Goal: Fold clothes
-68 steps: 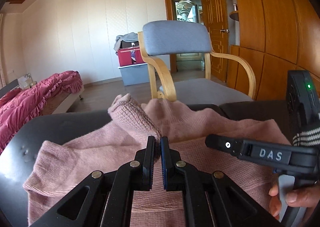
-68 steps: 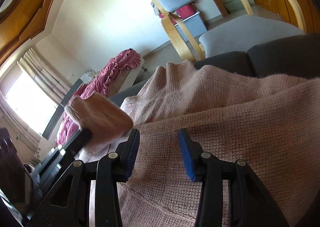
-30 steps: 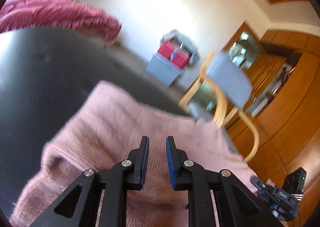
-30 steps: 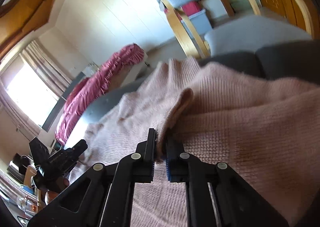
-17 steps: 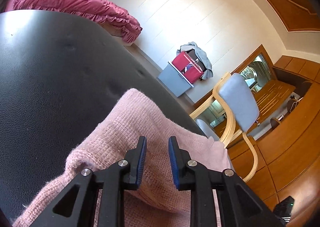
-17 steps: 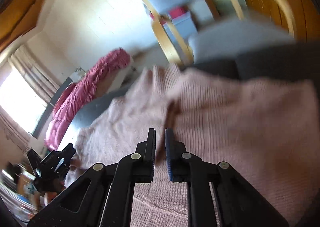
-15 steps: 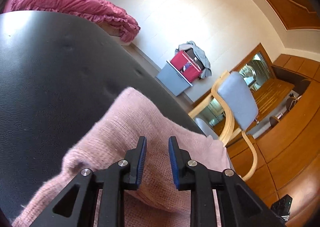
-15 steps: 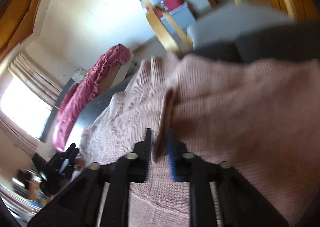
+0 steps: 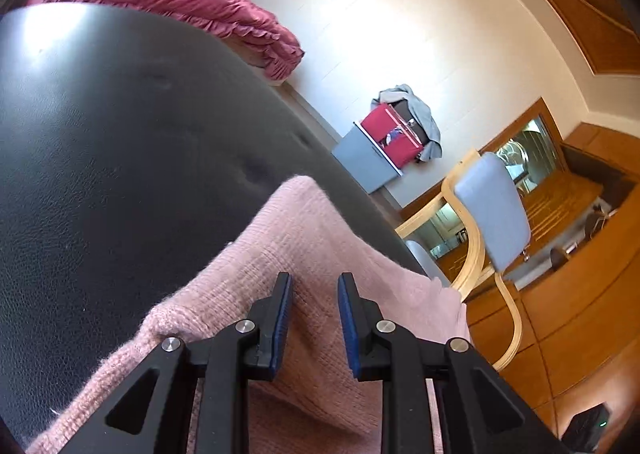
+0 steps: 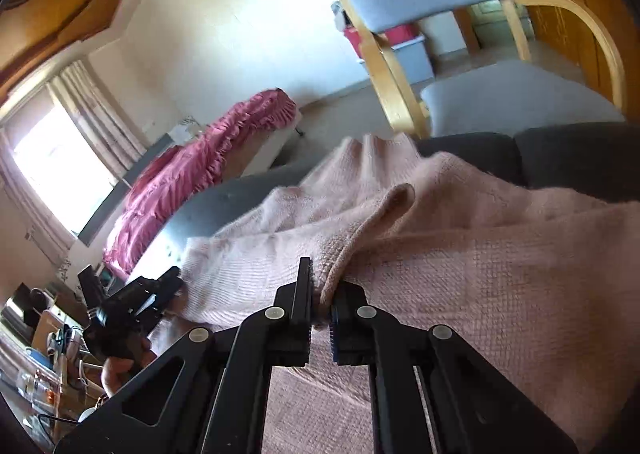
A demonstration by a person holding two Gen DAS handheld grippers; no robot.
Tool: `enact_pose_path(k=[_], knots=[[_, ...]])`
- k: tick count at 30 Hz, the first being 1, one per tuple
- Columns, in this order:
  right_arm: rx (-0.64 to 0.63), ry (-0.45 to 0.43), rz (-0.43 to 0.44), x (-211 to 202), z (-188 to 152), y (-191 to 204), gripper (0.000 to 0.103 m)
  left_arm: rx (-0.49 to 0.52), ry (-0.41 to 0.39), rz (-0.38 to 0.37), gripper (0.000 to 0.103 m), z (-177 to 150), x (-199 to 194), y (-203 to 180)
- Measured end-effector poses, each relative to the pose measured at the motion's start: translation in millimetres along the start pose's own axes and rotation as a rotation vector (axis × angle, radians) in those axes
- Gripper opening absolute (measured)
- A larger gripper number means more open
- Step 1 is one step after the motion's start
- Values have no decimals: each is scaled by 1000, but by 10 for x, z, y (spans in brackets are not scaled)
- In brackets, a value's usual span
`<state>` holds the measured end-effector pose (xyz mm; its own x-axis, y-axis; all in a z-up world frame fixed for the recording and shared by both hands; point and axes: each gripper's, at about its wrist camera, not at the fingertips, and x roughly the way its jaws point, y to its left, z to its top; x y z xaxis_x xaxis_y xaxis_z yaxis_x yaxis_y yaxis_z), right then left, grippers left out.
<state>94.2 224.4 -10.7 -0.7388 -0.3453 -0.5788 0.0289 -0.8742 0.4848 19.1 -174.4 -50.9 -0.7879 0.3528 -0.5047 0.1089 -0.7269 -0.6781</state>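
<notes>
**Pink knit sweater, mid-fold: grip and clearance**

Right gripper [image 10: 320, 304]: jaws nearly closed, pinching a raised ridge of the pink sweater [image 10: 500, 274]. Left gripper [image 9: 314, 318]: jaws parted, nothing between them, poised over the sweater's left edge [image 9: 224, 294]. Sweater lies spread on the dark couch [image 9: 120, 154]. Judgement: soft, light, stretchy knit; take it at ribbed hems or doubled folds. Bare couch to the left gives room; the chair [image 10: 460, 34] stands just past the far edge.
</notes>
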Motion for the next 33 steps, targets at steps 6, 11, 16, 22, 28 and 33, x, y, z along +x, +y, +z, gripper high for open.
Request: enact_pose_path(k=[6, 11, 16, 22, 28, 33], knots=[[163, 44, -68, 106, 32, -354, 13, 18, 14, 39, 22, -27, 78, -6], [-102, -123, -66, -90, 53, 73, 13, 20, 19, 39, 22, -23, 130, -38], [-234, 62, -23, 344, -90, 294, 13, -11, -35, 6, 22, 26, -12, 14], [-146, 127, -26, 483, -86, 103, 13, 17, 56, 8, 22, 175, 92, -207], [-127, 130, -8, 445, -131, 37, 12, 217, 178, 107, 9, 155, 638, -367], [-97, 135, 15, 452, -114, -31, 9, 189, 101, 139, 4, 266, 469, -211]])
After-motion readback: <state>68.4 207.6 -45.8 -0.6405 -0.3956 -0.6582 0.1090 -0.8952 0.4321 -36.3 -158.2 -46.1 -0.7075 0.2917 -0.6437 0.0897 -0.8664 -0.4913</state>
